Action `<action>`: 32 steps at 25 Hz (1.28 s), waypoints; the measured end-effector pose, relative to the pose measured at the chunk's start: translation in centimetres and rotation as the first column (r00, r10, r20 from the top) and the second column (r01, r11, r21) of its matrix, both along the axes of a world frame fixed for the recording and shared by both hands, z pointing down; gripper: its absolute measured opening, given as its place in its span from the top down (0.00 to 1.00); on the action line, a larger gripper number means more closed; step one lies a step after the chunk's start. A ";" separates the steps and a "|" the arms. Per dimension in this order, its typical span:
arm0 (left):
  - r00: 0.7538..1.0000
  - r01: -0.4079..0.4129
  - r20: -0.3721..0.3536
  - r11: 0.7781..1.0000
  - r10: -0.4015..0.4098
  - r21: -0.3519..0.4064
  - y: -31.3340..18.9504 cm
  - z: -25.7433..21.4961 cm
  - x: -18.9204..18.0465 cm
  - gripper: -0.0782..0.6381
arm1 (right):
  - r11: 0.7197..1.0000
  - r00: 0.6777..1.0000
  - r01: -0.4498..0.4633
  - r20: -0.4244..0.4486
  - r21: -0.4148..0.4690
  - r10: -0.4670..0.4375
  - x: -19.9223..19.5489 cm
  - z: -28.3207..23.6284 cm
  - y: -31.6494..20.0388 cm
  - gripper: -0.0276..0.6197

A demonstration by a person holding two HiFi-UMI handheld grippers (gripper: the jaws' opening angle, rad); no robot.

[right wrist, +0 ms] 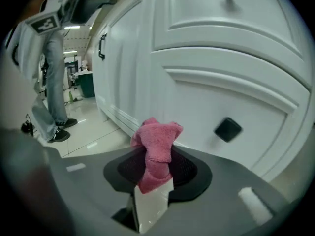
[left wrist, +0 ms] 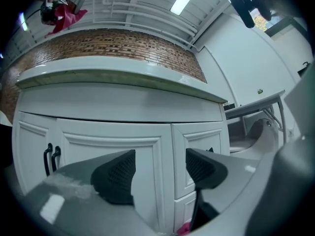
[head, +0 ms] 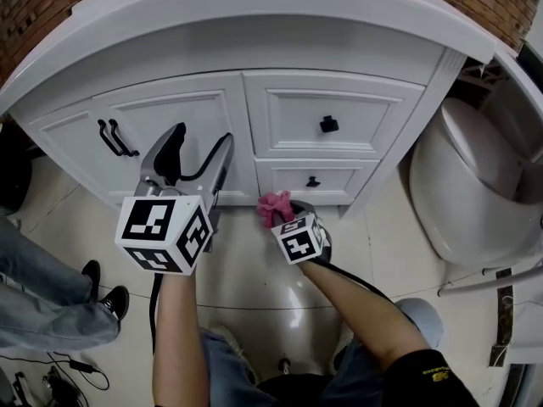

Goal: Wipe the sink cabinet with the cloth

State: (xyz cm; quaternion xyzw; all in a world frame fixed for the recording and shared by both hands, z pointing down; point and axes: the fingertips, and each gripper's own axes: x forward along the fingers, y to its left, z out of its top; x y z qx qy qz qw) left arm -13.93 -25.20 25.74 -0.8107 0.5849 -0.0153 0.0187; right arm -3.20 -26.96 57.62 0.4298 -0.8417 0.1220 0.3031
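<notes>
The white sink cabinet fills the head view, with two doors at the left and two drawers at the right. My right gripper is shut on a bunched pink cloth, held just in front of the lower drawer near its black knob. In the head view the pink cloth sits at the bottom edge of the lower drawer. My left gripper is open and empty, raised in front of the right-hand door; it hovers left of the cloth.
A white toilet stands right of the cabinet. A bystander's legs in jeans and black shoes are at the left on the tiled floor. Black handles sit on the cabinet doors. A brick wall rises behind the countertop.
</notes>
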 end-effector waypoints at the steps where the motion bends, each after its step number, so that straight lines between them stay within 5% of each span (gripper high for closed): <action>1: 1.000 0.006 -0.007 1.000 -0.006 0.002 0.1 -0.1 -0.4 0.44 | 1.000 1.000 0.021 -0.001 0.009 -0.021 -1.6 0.1 0.0 0.76; 5: 0.999 0.032 -0.009 0.999 -0.032 0.016 1.0 -0.8 -2.1 0.44 | 1.000 0.999 -0.010 0.050 0.005 0.009 -5.0 0.7 -1.3 0.76; 11: 0.999 0.030 0.026 1.000 -0.030 0.002 1.1 -0.4 -2.7 0.44 | 0.978 0.978 -0.209 0.014 -0.005 0.209 1.6 2.0 -4.0 0.76; 18: 1.000 0.004 0.016 1.000 -0.004 0.010 0.9 -0.8 -1.1 0.44 | 0.837 0.829 -0.546 -0.132 0.019 0.544 18.9 2.1 -4.7 0.76; 22: 1.000 -0.006 0.028 1.000 0.006 0.014 1.0 -0.8 0.1 0.44 | 0.819 0.805 -0.573 -0.160 0.039 0.571 22.5 2.3 -4.8 0.76; 27: 0.999 -0.013 0.049 1.000 0.013 0.007 1.0 -0.6 0.4 0.44 | 0.711 0.700 -0.703 -0.158 0.021 0.697 25.4 1.5 -3.9 0.76; 30: 0.999 -0.004 0.053 1.000 0.004 0.005 1.1 -0.6 -0.2 0.44 | 0.736 0.735 -0.674 -0.144 -0.056 0.662 22.6 3.1 -3.0 0.76; 32: 0.999 0.002 0.053 1.000 -0.003 0.004 1.2 -0.6 -0.6 0.44 | 0.813 0.826 -0.561 -0.053 -0.155 0.560 17.2 4.6 -2.8 0.76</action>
